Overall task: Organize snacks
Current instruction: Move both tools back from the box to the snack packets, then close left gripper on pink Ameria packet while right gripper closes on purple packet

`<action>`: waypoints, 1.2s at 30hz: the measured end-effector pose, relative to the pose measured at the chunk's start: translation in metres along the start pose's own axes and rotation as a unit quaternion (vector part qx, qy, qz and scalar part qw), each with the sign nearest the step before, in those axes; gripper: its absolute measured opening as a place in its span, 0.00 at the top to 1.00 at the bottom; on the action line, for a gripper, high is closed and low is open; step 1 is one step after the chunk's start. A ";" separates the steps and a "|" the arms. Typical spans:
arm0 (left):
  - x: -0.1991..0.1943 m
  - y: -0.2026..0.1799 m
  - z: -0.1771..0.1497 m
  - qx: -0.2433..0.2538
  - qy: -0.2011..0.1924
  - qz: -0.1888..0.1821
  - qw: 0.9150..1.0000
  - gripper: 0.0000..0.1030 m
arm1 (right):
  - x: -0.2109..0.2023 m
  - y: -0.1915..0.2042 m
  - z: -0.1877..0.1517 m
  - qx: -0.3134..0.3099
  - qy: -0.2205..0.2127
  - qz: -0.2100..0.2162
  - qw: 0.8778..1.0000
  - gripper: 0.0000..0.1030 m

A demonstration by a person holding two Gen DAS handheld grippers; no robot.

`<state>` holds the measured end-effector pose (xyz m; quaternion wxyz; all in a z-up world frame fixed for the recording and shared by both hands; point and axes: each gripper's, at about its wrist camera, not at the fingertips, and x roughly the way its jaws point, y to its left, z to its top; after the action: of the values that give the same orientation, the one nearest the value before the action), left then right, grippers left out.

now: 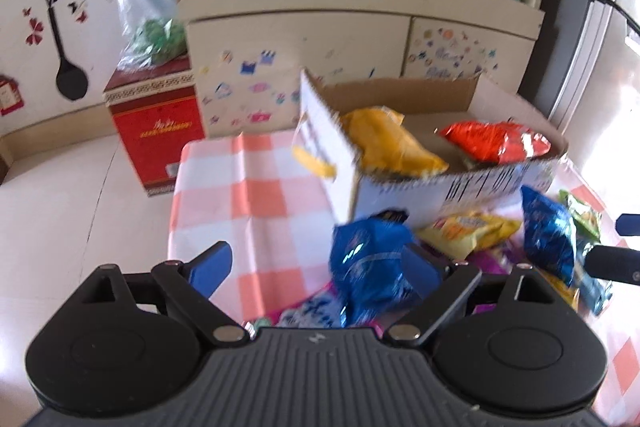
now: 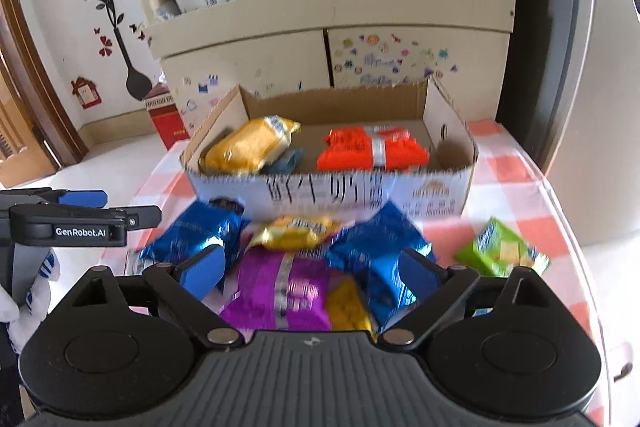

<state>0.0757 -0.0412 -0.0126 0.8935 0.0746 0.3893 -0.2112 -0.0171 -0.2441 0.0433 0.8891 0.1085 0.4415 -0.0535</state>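
An open cardboard box (image 1: 440, 187) (image 2: 360, 187) stands on the checked table and holds a yellow bag (image 2: 250, 145) and an orange-red bag (image 2: 372, 149). A pile of loose snacks lies in front of it: two blue foil bags (image 2: 200, 235) (image 2: 376, 251), a yellow bag (image 2: 296, 231), a purple bag (image 2: 280, 291) and a green pack (image 2: 500, 253). My left gripper (image 1: 316, 269) is open above the pile's left side, its right finger against a blue bag (image 1: 372, 267). My right gripper (image 2: 308, 271) is open over the purple bag.
A cream cabinet (image 2: 320, 39) with a cluttered shelf stands behind the table. A red gift box (image 1: 156, 131) with a plastic bag on top sits on the floor at the left. The left gripper shows at the left edge of the right wrist view (image 2: 80, 223).
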 end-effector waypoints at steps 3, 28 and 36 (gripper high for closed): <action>-0.001 0.004 -0.009 0.004 0.006 0.007 1.000 0.12 | -0.002 0.002 -0.008 0.006 0.004 0.000 1.000 0.06; 0.033 -0.016 -0.055 0.181 -0.001 -0.034 0.983 0.16 | 0.024 0.014 -0.030 0.018 0.034 0.005 0.999 0.07; 0.026 -0.024 -0.061 0.188 0.033 -0.066 0.979 0.41 | 0.044 0.027 -0.025 -0.008 0.032 0.014 0.999 0.10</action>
<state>0.0405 -0.0526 -0.0723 0.8340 0.2226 0.3761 -0.3367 -0.0046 -0.2115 -0.0029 0.8760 0.1089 0.4686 -0.0338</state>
